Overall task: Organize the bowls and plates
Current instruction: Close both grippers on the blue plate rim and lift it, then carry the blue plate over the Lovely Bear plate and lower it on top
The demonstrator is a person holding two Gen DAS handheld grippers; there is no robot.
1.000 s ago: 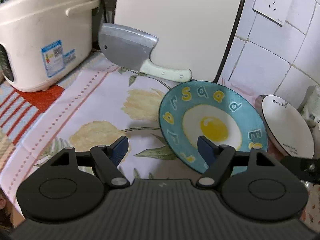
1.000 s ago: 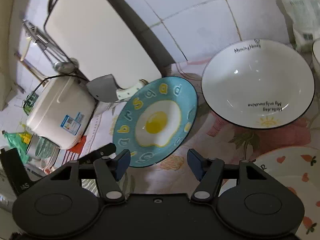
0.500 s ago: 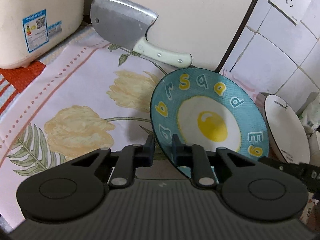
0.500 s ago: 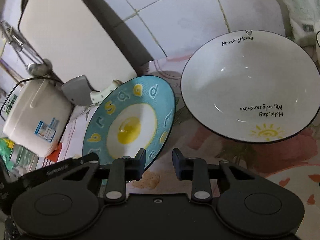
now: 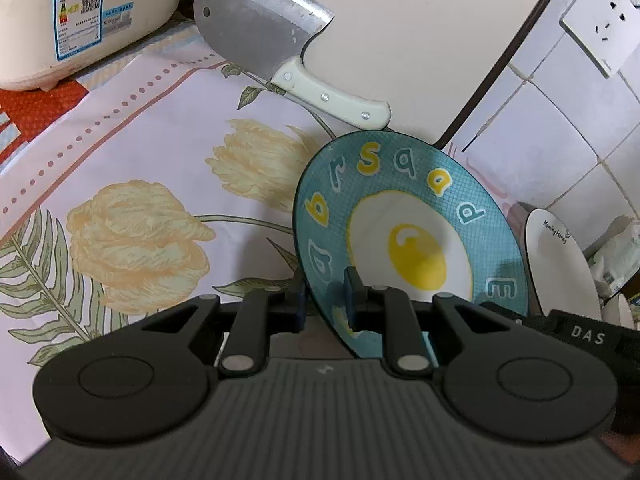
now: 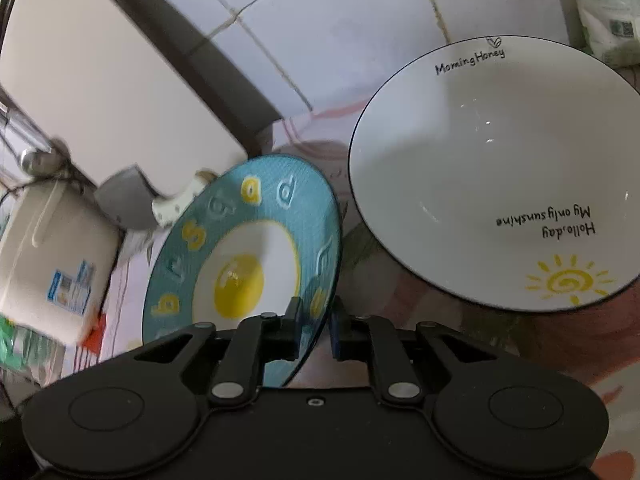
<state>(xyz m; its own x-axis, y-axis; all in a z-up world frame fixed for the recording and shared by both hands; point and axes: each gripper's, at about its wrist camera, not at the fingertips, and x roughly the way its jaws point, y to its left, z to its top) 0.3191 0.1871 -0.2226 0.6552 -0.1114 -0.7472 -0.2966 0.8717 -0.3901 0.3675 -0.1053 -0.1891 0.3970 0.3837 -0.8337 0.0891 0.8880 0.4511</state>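
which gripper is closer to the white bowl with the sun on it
Right. The right gripper, clamped on the blue egg plate, sits beside the white bowl; the left gripper grips the plate's far edge.

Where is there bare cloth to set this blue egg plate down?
Free: the tulip-print cloth left of the blue egg plate, bordered by the rice cooker and cleaver behind. Crowded: right side, where the white bowl sits close beside the plate. Both the left gripper and right gripper clamp its rim.

Tilted teal egg plate (image 5: 408, 232), white bowl (image 6: 492, 172)
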